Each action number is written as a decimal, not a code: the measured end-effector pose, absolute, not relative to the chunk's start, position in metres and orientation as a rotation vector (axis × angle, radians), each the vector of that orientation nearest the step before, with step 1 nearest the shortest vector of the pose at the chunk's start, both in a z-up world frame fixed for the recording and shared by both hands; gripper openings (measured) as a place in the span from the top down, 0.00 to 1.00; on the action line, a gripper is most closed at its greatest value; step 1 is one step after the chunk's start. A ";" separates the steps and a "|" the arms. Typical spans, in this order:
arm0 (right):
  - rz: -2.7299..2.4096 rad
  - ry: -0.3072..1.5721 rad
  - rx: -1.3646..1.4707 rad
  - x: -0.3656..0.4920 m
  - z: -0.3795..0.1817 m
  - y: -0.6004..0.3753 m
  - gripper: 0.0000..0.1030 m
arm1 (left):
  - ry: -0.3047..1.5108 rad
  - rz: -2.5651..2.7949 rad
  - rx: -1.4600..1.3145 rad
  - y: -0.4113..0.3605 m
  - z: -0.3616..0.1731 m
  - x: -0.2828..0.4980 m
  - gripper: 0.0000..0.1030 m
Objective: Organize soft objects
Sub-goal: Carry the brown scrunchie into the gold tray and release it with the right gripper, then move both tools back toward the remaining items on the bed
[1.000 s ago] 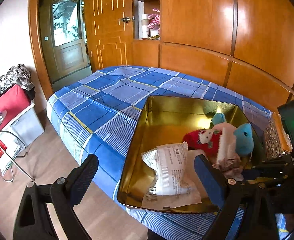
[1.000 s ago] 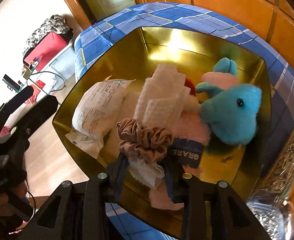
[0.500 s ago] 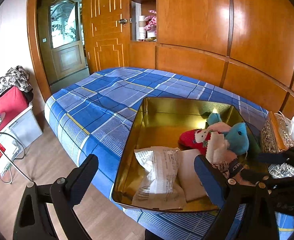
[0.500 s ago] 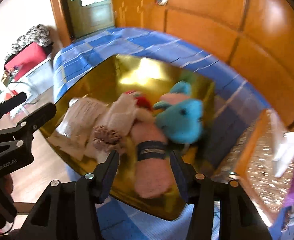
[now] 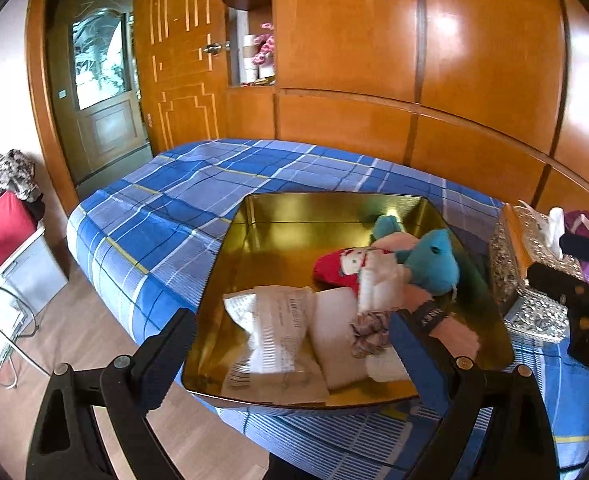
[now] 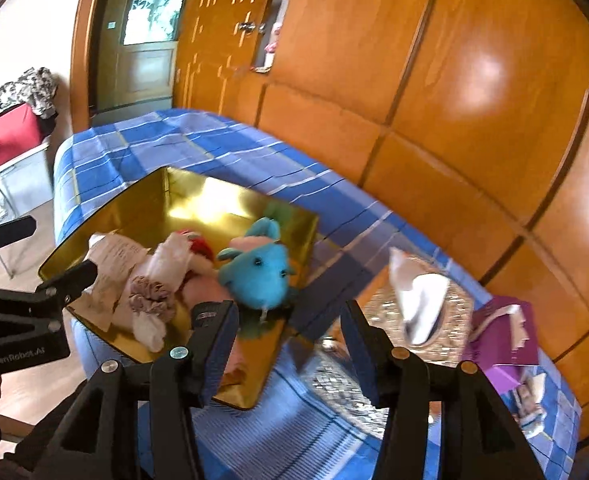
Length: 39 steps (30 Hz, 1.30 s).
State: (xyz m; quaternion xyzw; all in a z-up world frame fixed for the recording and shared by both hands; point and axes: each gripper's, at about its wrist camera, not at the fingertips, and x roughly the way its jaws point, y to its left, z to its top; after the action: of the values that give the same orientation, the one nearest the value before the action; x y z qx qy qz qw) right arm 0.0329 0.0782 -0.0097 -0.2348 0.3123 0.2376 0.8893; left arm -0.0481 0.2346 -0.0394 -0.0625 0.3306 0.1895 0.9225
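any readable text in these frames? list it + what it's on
"GenRobot.AI": on the left gripper body, right wrist view.
White packet in the gold tray: printed lines, too blurred to read.
Dark band on the pink cloth: lettering blurred, unreadable.
Purple box: nothing legible.

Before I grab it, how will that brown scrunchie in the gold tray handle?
The scrunchie is gathered fabric, so probably floppy and light. It lies on white cloth, which may snag and lift along. Fingers should squash it easily.
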 end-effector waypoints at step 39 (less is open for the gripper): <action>-0.051 0.772 -0.162 0.082 -0.005 -0.226 0.48 | 0.667 -0.142 0.188 0.051 -0.004 -0.028 0.06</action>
State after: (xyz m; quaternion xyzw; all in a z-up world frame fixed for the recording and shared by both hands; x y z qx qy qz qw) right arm 0.0817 -0.2257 -0.0048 -0.0790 0.3760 -0.0249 0.9229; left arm -0.0277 0.0505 -0.0039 0.0921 0.3264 -0.0696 0.9381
